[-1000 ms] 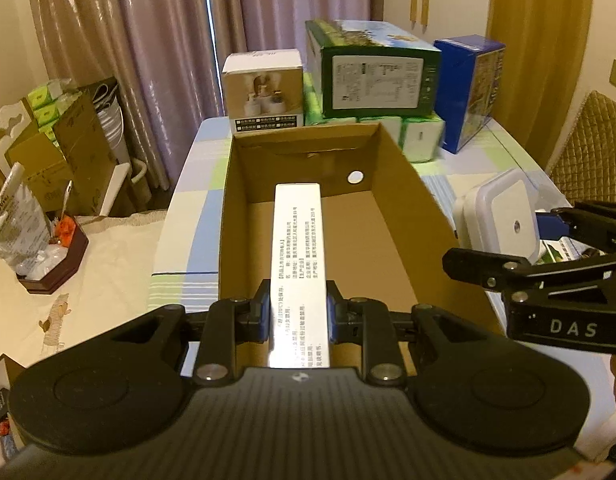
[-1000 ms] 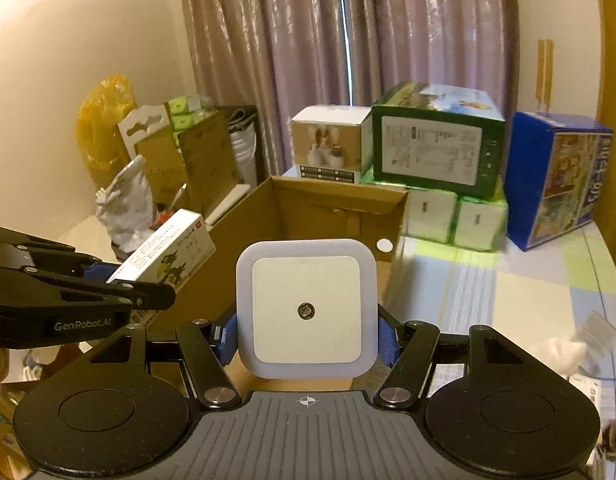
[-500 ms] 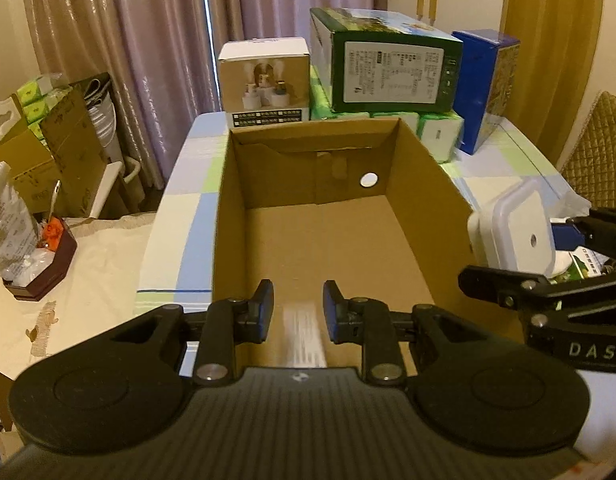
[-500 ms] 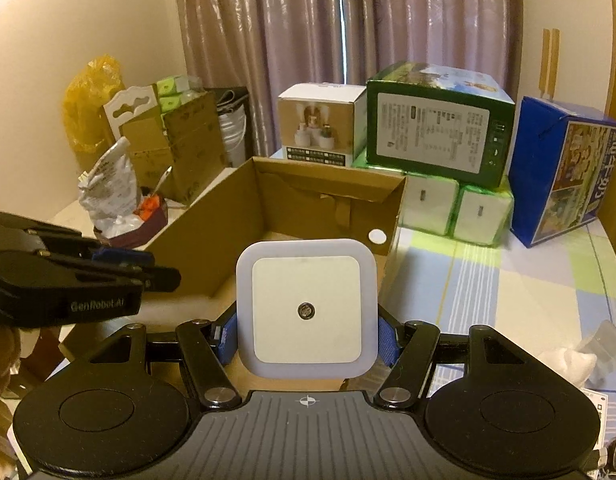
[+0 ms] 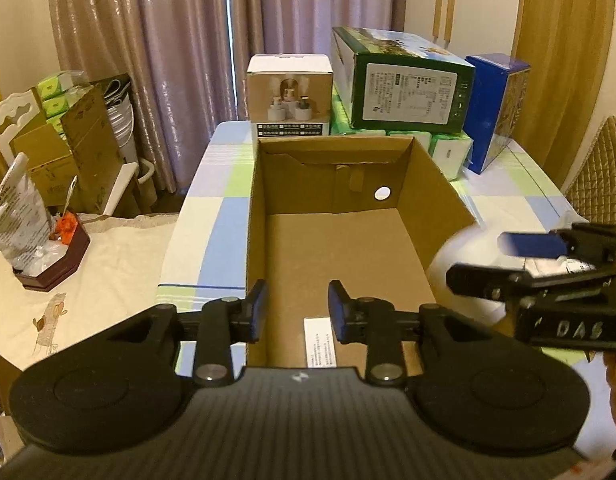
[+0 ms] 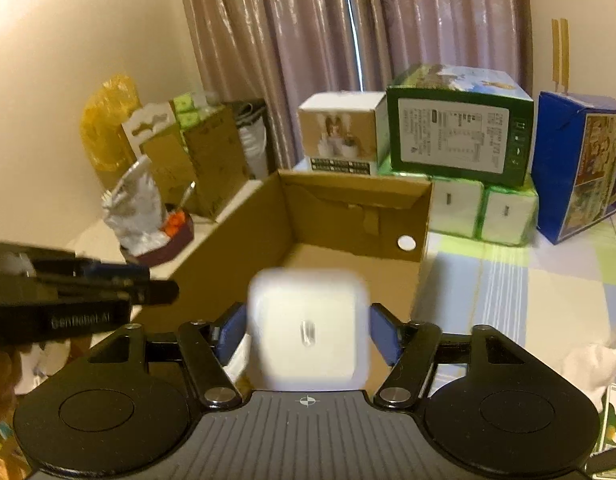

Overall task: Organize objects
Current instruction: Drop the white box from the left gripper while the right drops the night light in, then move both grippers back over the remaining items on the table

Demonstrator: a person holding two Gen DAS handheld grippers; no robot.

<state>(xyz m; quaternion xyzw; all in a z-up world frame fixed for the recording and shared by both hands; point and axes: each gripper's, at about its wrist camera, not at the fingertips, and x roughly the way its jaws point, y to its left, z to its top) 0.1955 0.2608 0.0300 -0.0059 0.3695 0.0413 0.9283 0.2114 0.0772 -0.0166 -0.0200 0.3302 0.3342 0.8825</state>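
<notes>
Dropped from the left hand-held gripper [image 5: 296, 310], whose jaws now stand apart and empty, a long white box [image 5: 320, 342] lies at the near end of the cardboard box [image 5: 339, 248] on the worktop [image 5: 212, 216], long axis running away. Only the right view shows the right hand-held gripper [image 6: 306, 334], jaws parted, blurred white night light [image 6: 306, 334] between them; grip unclear.

An open brown cardboard box [image 5: 339, 240] stands on the counter [image 5: 212, 216], long side running away, a round hole in its far wall. A slim white carton [image 5: 319, 342] with printed text lies flat on the box floor at the near end. A white square night light [image 6: 308, 330], blurred, shows over the box's near end.
</notes>
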